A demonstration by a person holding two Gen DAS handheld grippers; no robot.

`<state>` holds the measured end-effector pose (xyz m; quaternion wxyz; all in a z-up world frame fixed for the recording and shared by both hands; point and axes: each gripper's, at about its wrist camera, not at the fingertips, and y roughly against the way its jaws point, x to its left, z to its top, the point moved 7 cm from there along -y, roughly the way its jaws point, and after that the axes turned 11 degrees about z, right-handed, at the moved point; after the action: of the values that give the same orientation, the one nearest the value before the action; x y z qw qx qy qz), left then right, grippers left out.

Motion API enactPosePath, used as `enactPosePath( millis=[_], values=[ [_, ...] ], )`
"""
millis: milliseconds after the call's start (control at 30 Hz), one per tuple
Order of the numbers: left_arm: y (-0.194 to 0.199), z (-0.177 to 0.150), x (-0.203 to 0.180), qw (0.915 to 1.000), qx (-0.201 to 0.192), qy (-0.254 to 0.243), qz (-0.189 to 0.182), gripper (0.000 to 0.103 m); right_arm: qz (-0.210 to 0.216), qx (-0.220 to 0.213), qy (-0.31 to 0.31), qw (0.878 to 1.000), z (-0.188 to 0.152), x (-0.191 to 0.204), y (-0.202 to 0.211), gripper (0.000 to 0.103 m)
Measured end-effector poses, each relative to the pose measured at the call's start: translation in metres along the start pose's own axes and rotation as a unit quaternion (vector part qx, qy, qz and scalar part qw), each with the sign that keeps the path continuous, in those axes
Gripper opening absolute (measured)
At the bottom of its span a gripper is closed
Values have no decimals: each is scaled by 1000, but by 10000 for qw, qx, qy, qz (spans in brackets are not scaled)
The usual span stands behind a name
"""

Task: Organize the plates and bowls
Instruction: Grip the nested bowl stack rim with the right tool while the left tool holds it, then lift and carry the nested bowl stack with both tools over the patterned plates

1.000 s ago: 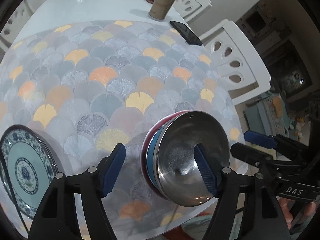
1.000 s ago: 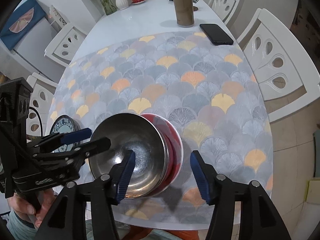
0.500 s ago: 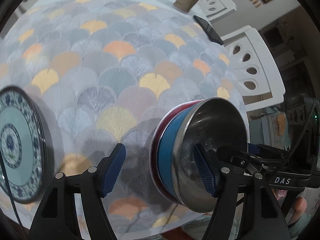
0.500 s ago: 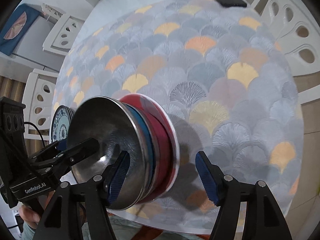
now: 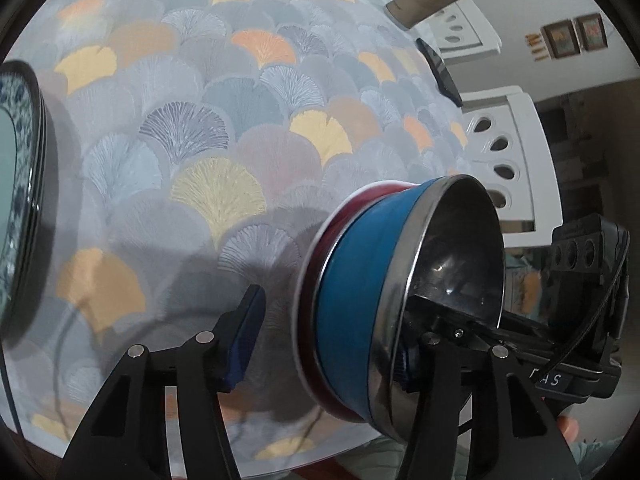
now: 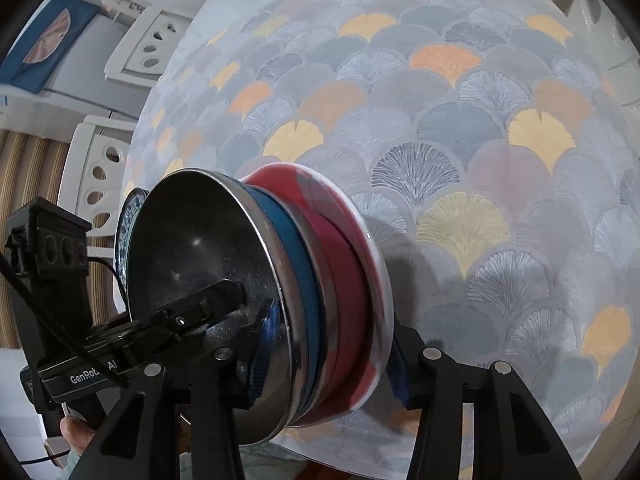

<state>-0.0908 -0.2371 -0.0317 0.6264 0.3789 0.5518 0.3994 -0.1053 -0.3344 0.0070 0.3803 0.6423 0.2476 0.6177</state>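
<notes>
bowl stack (image 5: 352, 300) (steel, blue, red) | left gripper (image 5: 324, 344) closing around, loose | right gripper (image 6: 332, 356) clamping

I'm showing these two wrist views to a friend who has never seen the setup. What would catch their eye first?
First the stack of nested bowls near the table's front edge: steel inside, blue and red outside, with the left gripper and right gripper both straddling its rim, their jaws just closing. Next the fan-patterned tablecloth, and the blue-and-white plate at the left view's left edge.

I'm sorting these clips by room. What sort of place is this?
Most likely a home dining room: a table under a fan-patterned tablecloth, white cut-out dining chairs around it, and framed pictures on the wall.
</notes>
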Motion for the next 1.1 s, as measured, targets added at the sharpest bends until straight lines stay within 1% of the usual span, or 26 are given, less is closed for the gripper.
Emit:
enactPosePath(
  millis=[67,233,333,467,600,733,867,1000,1067,1100],
  values=[
    [-1,-2,-5,10000,-20,17,-95,46,27,10,75,10000,0,-1,0,46],
    [1,-2,-9,9999,-125,-10,46,44,46,37,204,9998,1,-2,3,45],
    [4,-1,-9,9999,-152,14,77,44,-41,50,312,9995,2,1,3,45],
    [18,4,-7,9994,-305,-59,139,44,-122,5,414,9991,6,11,5,45],
    [44,17,-1,9984,-547,-93,125,44,-167,-132,522,9984,14,30,11,45],
    [85,35,13,9957,-915,-94,134,44,-139,-345,625,9973,25,66,17,45],
    [130,48,38,9920,-1230,-63,287,44,-44,-580,852,9947,38,119,18,45],
    [168,56,80,9887,-1405,15,524,44,79,-649,1120,9916,46,170,7,45],
    [182,57,104,9875,-1447,91,619,44,160,-615,1245,9902,49,199,-9,45],
    [185,59,112,9871,-1456,113,656,44,180,-602,1268,9899,50,207,-15,45]
  ],
)
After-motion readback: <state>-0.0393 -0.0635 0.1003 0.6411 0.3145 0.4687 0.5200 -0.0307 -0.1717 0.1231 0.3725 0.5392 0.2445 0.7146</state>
